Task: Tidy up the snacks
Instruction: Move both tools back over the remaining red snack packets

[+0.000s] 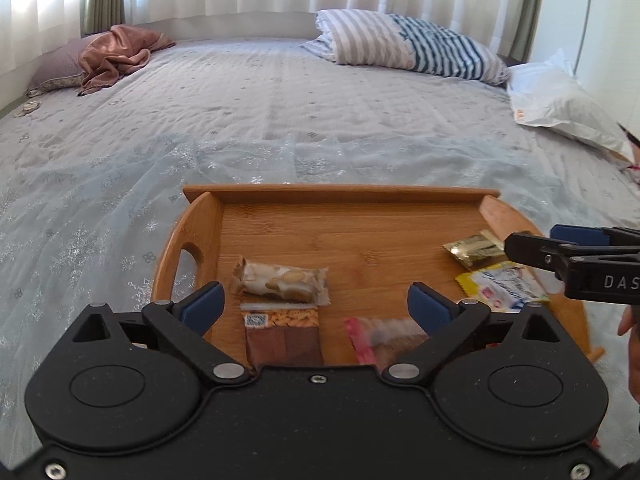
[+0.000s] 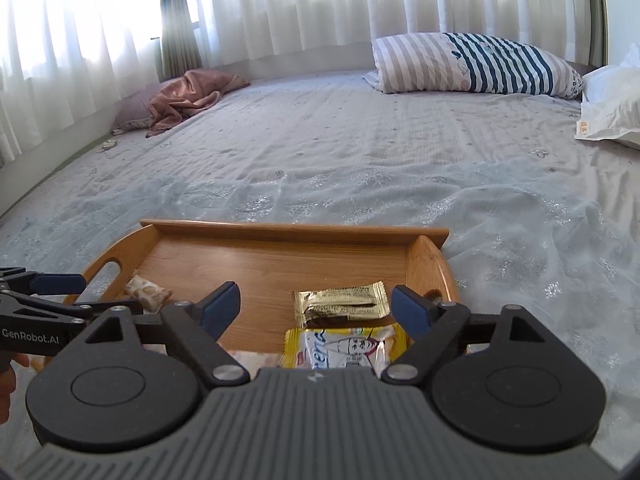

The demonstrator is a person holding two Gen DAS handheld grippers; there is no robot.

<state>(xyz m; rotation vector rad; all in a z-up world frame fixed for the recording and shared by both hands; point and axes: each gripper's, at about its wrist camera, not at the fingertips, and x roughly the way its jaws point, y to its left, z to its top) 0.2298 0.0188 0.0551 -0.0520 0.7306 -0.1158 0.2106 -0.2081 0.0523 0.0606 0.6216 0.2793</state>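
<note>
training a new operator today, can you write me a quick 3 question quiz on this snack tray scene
1. True or false: the left gripper is shut on the nougat bar.
2. Which snack lies nearest the right gripper? A) gold wrapper snack B) brown almond bar C) pink packet
3. Fill in: the wooden tray rests on the ____.

Key: 1. False, both grippers are open and empty. 2. A, with the yellow packet just below it. 3. Bed.
</note>
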